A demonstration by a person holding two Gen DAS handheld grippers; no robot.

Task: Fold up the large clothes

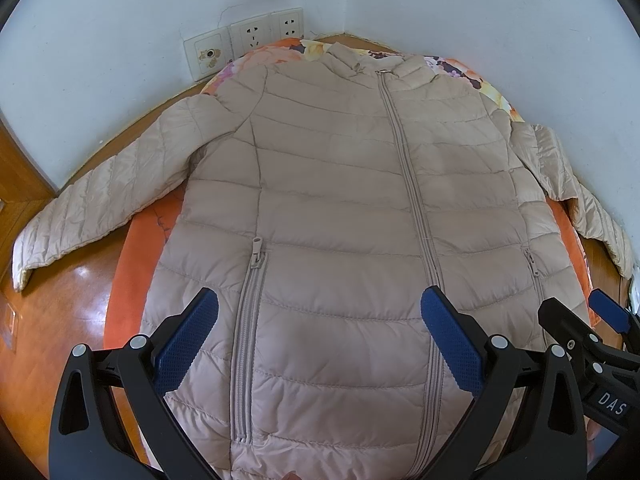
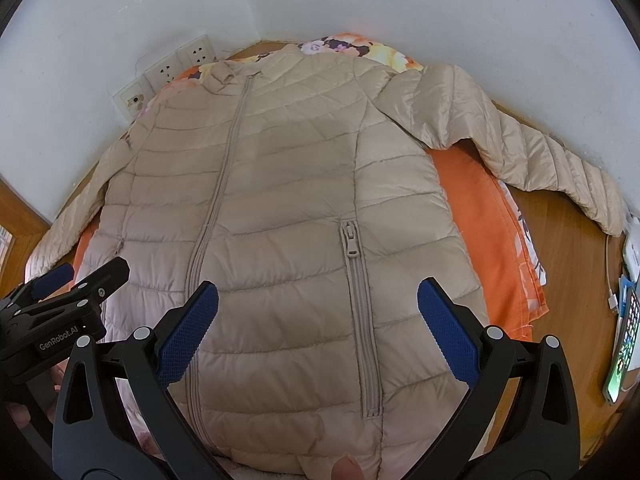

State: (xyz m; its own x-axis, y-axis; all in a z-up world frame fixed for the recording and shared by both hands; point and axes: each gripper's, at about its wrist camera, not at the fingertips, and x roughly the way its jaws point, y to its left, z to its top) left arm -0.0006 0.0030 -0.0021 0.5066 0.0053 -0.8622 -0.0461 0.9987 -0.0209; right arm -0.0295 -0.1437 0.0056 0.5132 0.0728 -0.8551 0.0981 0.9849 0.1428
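A beige quilted puffer jacket (image 1: 340, 208) lies flat, front up and zipped, collar toward the wall, with both sleeves spread out to the sides; it also shows in the right wrist view (image 2: 280, 208). My left gripper (image 1: 320, 332) is open, hovering above the jacket's lower left part near the pocket zipper. My right gripper (image 2: 318, 328) is open above the lower right part, near the other pocket zipper (image 2: 356, 280). The right gripper also shows in the left wrist view (image 1: 576, 316) at the right edge, and the left gripper shows in the right wrist view (image 2: 80, 276) at the left edge.
The jacket rests on an orange floral cloth (image 2: 480, 216) spread on a wooden surface (image 1: 60, 304). White walls meet in a corner behind; wall sockets (image 1: 248, 40) sit at the back left. A phone (image 2: 624, 344) with a cable lies at the far right.
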